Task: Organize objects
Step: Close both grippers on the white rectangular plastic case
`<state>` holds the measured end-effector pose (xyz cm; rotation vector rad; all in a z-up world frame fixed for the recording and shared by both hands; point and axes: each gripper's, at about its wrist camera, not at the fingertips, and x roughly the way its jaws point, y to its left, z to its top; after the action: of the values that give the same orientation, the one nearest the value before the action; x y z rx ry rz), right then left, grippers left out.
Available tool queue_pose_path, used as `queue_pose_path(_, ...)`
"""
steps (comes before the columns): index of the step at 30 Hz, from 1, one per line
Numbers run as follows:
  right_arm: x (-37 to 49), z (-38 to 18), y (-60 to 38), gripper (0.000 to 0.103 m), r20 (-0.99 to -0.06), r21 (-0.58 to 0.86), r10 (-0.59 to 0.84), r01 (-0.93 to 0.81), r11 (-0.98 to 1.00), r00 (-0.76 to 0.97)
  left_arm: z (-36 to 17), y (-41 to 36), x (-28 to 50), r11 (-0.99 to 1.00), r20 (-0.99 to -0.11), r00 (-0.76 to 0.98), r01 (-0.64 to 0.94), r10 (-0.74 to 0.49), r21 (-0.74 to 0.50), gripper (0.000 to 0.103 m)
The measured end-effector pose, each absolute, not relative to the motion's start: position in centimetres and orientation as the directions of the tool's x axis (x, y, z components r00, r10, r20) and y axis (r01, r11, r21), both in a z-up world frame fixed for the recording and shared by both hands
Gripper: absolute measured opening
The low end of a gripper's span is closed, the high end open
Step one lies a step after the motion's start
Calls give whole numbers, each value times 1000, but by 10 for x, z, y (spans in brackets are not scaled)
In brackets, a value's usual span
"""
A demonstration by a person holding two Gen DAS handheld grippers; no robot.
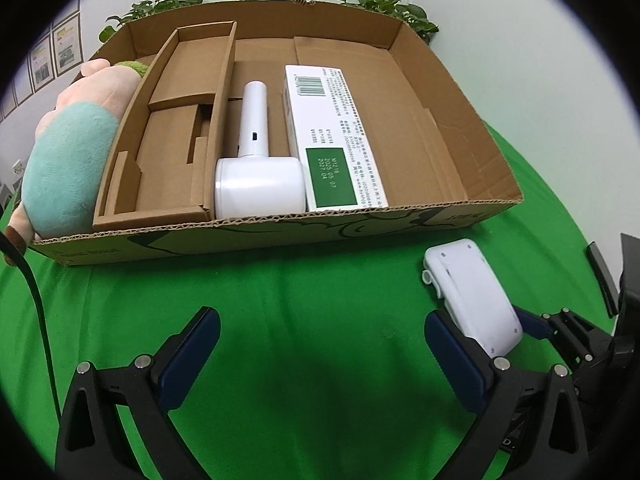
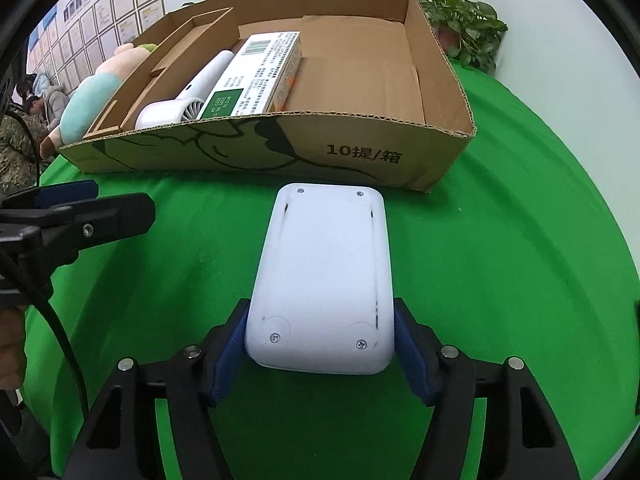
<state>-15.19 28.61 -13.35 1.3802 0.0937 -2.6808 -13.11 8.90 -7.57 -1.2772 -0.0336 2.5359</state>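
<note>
Right gripper (image 2: 320, 354): jaws pinching the near end of the white device (image 2: 320, 280), blue pads against both its sides.
Left gripper (image 1: 322, 354): jaws spread, nothing between them.
White device: underside up, on the green bench (image 2: 500, 260), just before the cardboard box (image 2: 360, 156).
Box contents: white handheld fan (image 1: 256, 164), carton (image 1: 332, 136); plush toy (image 1: 68, 160) at its left wall.

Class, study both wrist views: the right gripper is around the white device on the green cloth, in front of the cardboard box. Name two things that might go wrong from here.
1. The right gripper holds the white device only at its near end, so the long far end may sag or slip when lifted.
2. The cardboard box wall stands just beyond the device; a low carry could catch that rim.
</note>
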Motion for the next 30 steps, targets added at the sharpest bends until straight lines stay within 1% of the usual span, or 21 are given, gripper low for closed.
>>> queue_pose_path(3,-148,-133,287,65,-816,5,-82,136,-991,-572,-76,89,-132,-950,-781,-552,-264,292,-169,101)
queue_pose_path(5,-142,-133,285,65,-820,11,-90,141,-990,-565,-78,89,-133,-939,-782,-532,-281,325,-199,101)
queue_pose_path(9,-120,-131,280,65,-826,24,-105,152,-988,-554,-81,91,-131,-891,-769,-463,-329,441,-313,100)
queue_pose_path(12,-106,-127,277,66,-832,83,-170,184,-979,-528,-80,92,-127,-845,-738,-423,-356,526,-398,100)
queue_pose_path(13,-102,-126,276,66,-830,103,-192,195,-975,-524,-79,93,-126,-839,-735,-416,-362,536,-406,100)
queue_pose_path(14,-98,-124,276,70,-820,112,-208,206,-972,-533,-80,95,-126,-833,-733,-408,-369,543,-412,100)
queue_pose_path(15,-96,-123,276,77,-812,104,-206,212,-972,-546,-80,96,-126,-826,-733,-397,-376,552,-419,100)
queue_pose_path(17,-94,-121,276,84,-800,100,-212,224,-969,-561,-82,98,-126,-814,-731,-376,-376,570,-442,100)
queue_pose_path(18,-94,-120,277,92,-794,111,-226,232,-966,-564,-84,97,-126,-805,-725,-363,-371,585,-463,100)
queue_pose_path(20,-95,-120,278,102,-787,134,-255,248,-960,-562,-87,95,-129,-780,-706,-339,-358,621,-514,95)
queue_pose_path(21,-94,-119,278,102,-781,141,-267,258,-956,-564,-89,94,-130,-761,-695,-319,-353,645,-544,94)
queue_pose_path(24,-94,-119,275,102,-780,107,-252,275,-956,-573,-93,96,-131,-729,-677,-280,-342,681,-593,92)
queue_pose_path(26,-94,-118,274,102,-774,76,-222,261,-962,-593,-97,100,-130,-714,-674,-250,-343,696,-610,83)
queue_pose_path(27,-94,-118,275,98,-772,79,-221,255,-964,-596,-99,102,-130,-712,-676,-238,-345,697,-612,81)
queue_pose_path(28,-95,-118,276,92,-771,84,-221,248,-965,-597,-100,104,-128,-711,-678,-232,-342,697,-614,76)
queue_pose_path(29,-95,-118,276,75,-771,76,-210,241,-968,-601,-101,105,-128,-707,-677,-224,-340,701,-620,72)
queue_pose_path(30,-95,-118,276,68,-773,65,-197,235,-970,-602,-103,106,-127,-698,-672,-212,-338,710,-631,71)
